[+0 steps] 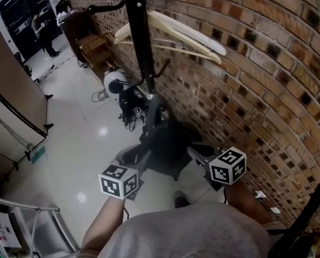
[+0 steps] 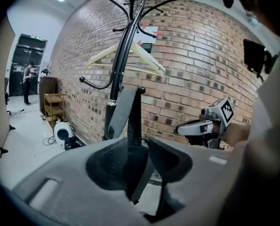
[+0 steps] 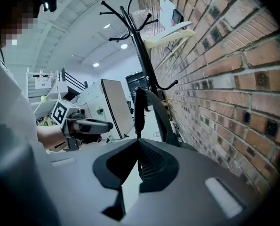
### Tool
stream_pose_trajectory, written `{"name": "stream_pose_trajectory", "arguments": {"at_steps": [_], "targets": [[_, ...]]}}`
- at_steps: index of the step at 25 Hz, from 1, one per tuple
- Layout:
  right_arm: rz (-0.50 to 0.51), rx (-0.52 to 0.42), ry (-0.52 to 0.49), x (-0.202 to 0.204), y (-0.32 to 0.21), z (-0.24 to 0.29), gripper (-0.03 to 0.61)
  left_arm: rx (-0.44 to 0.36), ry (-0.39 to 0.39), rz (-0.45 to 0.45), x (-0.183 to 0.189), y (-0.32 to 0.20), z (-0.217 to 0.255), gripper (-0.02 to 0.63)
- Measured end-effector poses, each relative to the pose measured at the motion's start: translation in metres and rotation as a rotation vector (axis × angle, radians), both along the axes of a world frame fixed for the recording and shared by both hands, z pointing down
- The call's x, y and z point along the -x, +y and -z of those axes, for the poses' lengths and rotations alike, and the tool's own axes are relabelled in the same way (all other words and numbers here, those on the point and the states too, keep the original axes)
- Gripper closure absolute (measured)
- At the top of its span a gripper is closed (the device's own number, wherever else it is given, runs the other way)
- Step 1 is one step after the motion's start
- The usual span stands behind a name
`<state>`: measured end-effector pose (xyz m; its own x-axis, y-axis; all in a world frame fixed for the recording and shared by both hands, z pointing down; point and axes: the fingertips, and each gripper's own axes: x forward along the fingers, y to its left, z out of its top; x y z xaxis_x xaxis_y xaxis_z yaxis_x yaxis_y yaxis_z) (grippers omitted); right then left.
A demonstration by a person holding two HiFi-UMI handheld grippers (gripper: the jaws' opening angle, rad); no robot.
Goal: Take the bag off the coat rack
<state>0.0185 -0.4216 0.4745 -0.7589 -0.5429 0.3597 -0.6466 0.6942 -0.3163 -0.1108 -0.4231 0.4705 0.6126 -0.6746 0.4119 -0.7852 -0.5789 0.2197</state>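
Observation:
The black coat rack (image 1: 141,36) stands against the brick wall. A dark bag (image 1: 168,144) hangs low in front of it, its grey strap (image 2: 129,109) running up to a low hook (image 2: 140,89). My left gripper (image 2: 142,147) is open, and the strap passes loosely between its jaws with a gap on the right side. My right gripper (image 3: 139,144) is shut on the strap (image 3: 140,112), jaw tips meeting on it. In the head view, the left gripper (image 1: 135,157) and right gripper (image 1: 198,156) flank the bag. Most of the bag's body is hidden in both gripper views.
Cream wooden hangers (image 1: 170,34) hang high on the rack. A white round appliance (image 1: 115,82) with cables sits at the rack's foot, and a wooden shelf (image 1: 95,47) stands beyond it. The brick wall (image 1: 267,90) is close on the right, a brown partition (image 1: 14,90) on the left.

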Motion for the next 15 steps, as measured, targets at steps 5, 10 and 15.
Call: {"name": "stream_pose_trajectory", "arguments": {"at_steps": [5,10,15], "targets": [[0.011,0.033,0.013,-0.006,-0.033,-0.016,0.578,-0.034,-0.009,-0.076,-0.005,-0.055,-0.001,0.293],[0.034,0.068,0.027,-0.008,-0.057,-0.029,0.578,-0.058,-0.066,-0.107,-0.016,-0.098,-0.001,0.273],[0.048,0.096,0.016,-0.006,-0.074,-0.036,0.578,-0.062,-0.082,-0.13,-0.027,-0.121,-0.011,0.274]]}}
